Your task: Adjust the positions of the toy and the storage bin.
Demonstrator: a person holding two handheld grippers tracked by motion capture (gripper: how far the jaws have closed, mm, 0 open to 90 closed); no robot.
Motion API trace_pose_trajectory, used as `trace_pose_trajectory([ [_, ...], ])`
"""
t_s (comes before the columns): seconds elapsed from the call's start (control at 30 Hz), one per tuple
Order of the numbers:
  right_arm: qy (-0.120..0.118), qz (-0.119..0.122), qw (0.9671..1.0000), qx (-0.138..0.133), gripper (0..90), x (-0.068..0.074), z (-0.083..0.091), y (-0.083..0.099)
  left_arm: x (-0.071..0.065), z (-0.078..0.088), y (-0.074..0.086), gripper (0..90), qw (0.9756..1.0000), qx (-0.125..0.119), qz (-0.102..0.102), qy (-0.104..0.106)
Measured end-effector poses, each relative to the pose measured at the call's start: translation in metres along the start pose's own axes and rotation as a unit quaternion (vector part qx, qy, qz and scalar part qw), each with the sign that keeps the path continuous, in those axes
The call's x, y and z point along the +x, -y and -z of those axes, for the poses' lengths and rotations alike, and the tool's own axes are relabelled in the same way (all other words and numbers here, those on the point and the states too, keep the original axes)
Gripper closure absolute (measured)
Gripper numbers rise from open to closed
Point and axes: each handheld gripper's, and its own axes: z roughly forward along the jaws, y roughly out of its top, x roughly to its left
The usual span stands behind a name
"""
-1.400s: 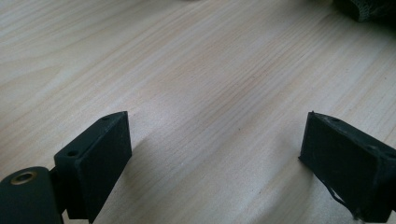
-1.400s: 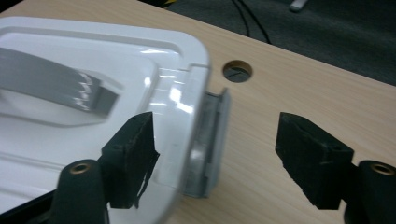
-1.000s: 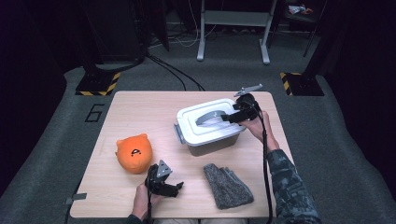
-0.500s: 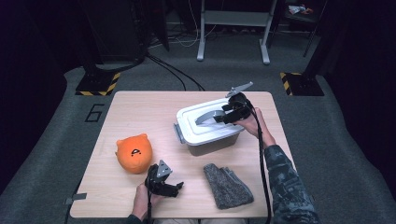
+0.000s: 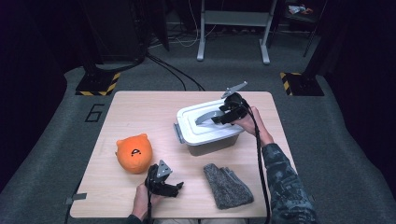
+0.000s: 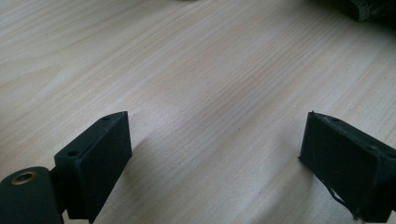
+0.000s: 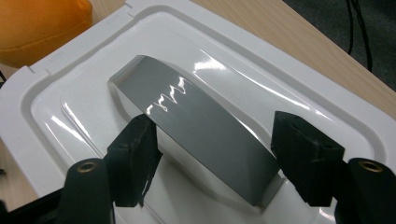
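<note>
Right fingers (image 7: 212,158) straddle the grey handle (image 7: 196,126) on the white lid (image 7: 261,84) of the storage box (image 5: 212,144). They have just been closing in, handle between them, but the pads aren't pressing on it yet: left pad is just beside the handle edge, right pad stands apart. So no grip so far.

Left fingers (image 6: 215,158) are spread wide, nothing between them, parked over bare desk (image 6: 196,70) at the near edge.

Box sits on the far right part of the desk, lid on, side latch (image 5: 179,133) looks down, though I can't tell for sure.

Progress, as I judge it: approach done, alignment on the handle done. Left: finish the squeeze, then lift the lid off or carry the box. Nothing has gone into it that I can see.

Count:
- 1 box with 1 lid, 1 handle
- 1 orange plush toy (image 5: 134,153), near left, just beyond my left hand
- 1 grey knit cloth (image 5: 227,186), near right, in front of the box
- 2 grippers

Toy and cloth both lie untouched, well apart from the box.
</note>
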Motion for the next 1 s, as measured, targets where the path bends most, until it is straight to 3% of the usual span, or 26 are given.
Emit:
trace_pose_trajectory([
  [0.03,-0.002,0.01,0.9999,-0.001,33.1,-0.002,0.001,0.001,0.0,0.0,0.0,8.6,1.0,0.0,0.0,0.0],
  [0.1,0.002,0.008,1.0,0.002,34.0,-0.001,0.002,0.001,0.0,0.0,0.0,8.6,1.0,0.0,0.0,0.0],
  [0.53,0.032,-0.027,0.9991,0.001,36.0,0.003,0.008,0.007,0.0,0.0,0.0,8.6,1.0,-0.001,0.001,0.0],
  [0.73,0.02,-0.015,0.9995,-0.019,33.0,0.001,0.011,0.009,0.0,0.0,0.0,8.6,1.0,0.0,0.0,0.0],
  [1.0,0.015,-0.006,0.9996,-0.022,38.1,0.002,0.01,0.009,0.0,0.0,0.0,8.6,1.0,0.0,0.0,0.0],
])
